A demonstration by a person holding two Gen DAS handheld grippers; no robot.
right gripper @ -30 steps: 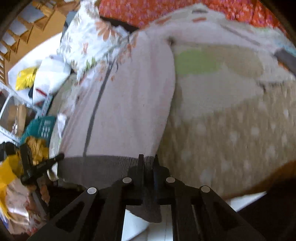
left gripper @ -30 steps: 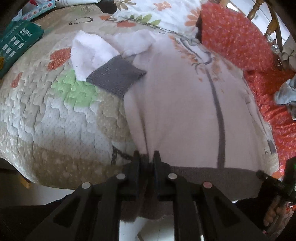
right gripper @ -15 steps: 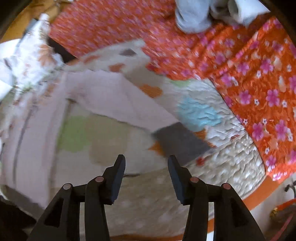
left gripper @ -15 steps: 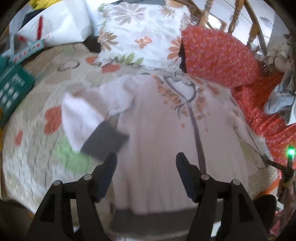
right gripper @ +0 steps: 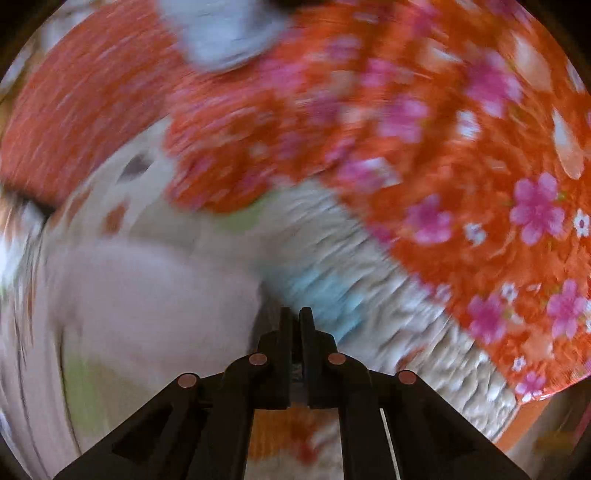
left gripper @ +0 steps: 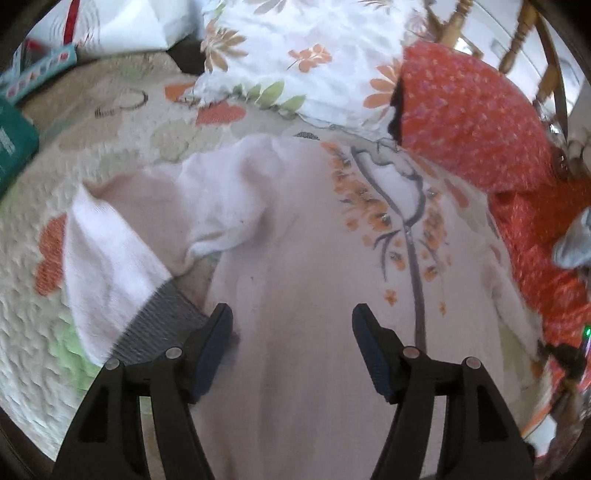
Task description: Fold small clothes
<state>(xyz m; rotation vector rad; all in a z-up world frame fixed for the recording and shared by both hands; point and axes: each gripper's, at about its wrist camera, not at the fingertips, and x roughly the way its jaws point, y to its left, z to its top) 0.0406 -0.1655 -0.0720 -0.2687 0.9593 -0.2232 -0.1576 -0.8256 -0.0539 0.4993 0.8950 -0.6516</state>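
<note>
- Pale pink knit sweater (left gripper: 314,240) spread flat across the middle of the left wrist view, with a grey tree trunk and orange leaves down its front.
- Sleeve (left gripper: 122,258) at centre left doubled back on itself, fleecy white inside showing, ending in a ribbed grey cuff (left gripper: 159,325) just beside the left finger.
- Left tool (left gripper: 291,314) at the bottom centre, spread wide over the sweater's plain lower body, gripping nothing; dark blue ridged pads.
- Puckered, stitched quilt (left gripper: 29,332) underneath, cream with green and orange patches.
- White leaf-print pillow (left gripper: 295,55) at upper centre, touching an orange-red speckled cushion (left gripper: 461,110) at upper right.
- Teal carton (left gripper: 11,147) at the left edge, contents not visible.
- Right wrist view heavily blurred.
- Right tool (right gripper: 295,312) at lower centre, fingers pressed together; a grey sliver low between them, too smeared to tell whether cloth is pinched.
- Pink sleeve fabric (right gripper: 147,295) just left of those fingers.
- Orange sheet with pink blossoms (right gripper: 480,184) filling the upper right.
- Crumpled grey-white cloth (right gripper: 221,33) at the top.
</note>
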